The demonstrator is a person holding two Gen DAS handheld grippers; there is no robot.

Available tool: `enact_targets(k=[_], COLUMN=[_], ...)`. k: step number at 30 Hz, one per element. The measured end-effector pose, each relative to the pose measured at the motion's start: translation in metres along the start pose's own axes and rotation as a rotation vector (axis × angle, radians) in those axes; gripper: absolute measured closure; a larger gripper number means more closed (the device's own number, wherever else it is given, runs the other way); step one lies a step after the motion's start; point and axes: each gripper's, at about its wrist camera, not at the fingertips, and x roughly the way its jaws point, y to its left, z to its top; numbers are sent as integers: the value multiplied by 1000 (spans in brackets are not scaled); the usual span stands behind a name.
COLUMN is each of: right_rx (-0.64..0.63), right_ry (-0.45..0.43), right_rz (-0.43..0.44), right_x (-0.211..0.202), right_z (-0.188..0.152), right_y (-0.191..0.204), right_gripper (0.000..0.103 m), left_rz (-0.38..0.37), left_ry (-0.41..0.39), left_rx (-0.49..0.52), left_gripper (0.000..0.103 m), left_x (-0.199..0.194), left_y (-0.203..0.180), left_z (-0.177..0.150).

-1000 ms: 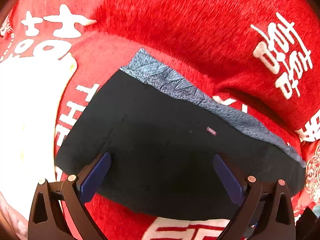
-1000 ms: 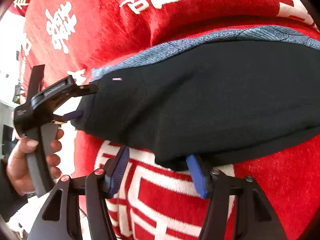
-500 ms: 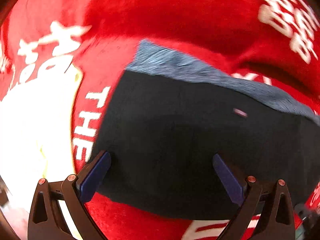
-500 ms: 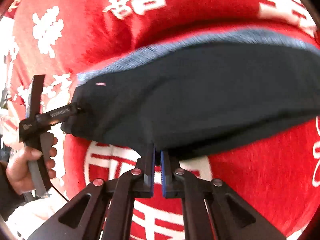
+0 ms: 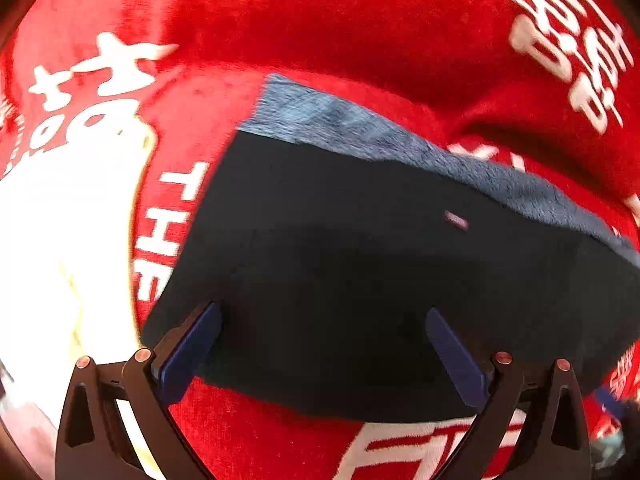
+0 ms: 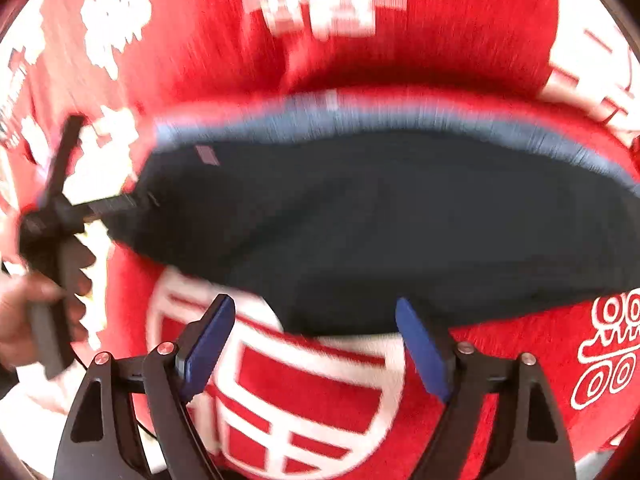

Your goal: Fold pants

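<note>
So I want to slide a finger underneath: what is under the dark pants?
The pants lie on a red blanket with white lettering, which shows on every side. The part directly beneath them is covered, so anything else there cannot be seen.

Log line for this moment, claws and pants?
left claw: open over pants | right claw: open at near edge | pants: flat on red blanket

Your left wrist view looks down close over the pants (image 5: 380,280) — your right wrist view faces the same pants (image 6: 380,220), left gripper (image 6: 120,204) at mid-left.
</note>
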Motion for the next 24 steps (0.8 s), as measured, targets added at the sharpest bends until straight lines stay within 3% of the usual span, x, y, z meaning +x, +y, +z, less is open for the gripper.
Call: enact_targets(k=[1,2,5,7,9,12,13,15,17,20,24], right_rx=[6,6,-78,-119,-117,-29,54,341,537,667,713], right_ry=[29,17,-74,-80,-71,-75,-90,-118,-161,-240,-310], right_rz=[14,14,-18,-30,-16,37,61,117,102,7,-73], right_x=[3,-2,-28,-35,-35,-34,-37,-47,-61,-92,-121], right_z=[0,0,2,4,5,6,3,-10,-28,-51,-67], right_y=[-3,-5,3,8,8,-6,-22,-83,-136,-200,-263], right_gripper=[29,29,29,29,29,29,29,29,29,29,29], left_rz=[-52,-96,-168,-185,-155,-110,-115,-138,-175,-234,-295], left_ry=[-28,-50,-65,-40,4,57,56,37,19,26,29], left_rx=[-47,-87,-236,-324,-386,-404,-391,-324,-208,-8,240], left_gripper=[0,0,0,0,0,0,0,0,0,0,0], left_x=[-13,-22,-44,-44,-35,-27,-29,-37,-48,-57,-67], left_y=[6,12,35,47,55,54,48,26,-13,-88,-199], left_z=[-1,-3,-22,-35,-47,-57,-57,-52,-46,-44,-54])
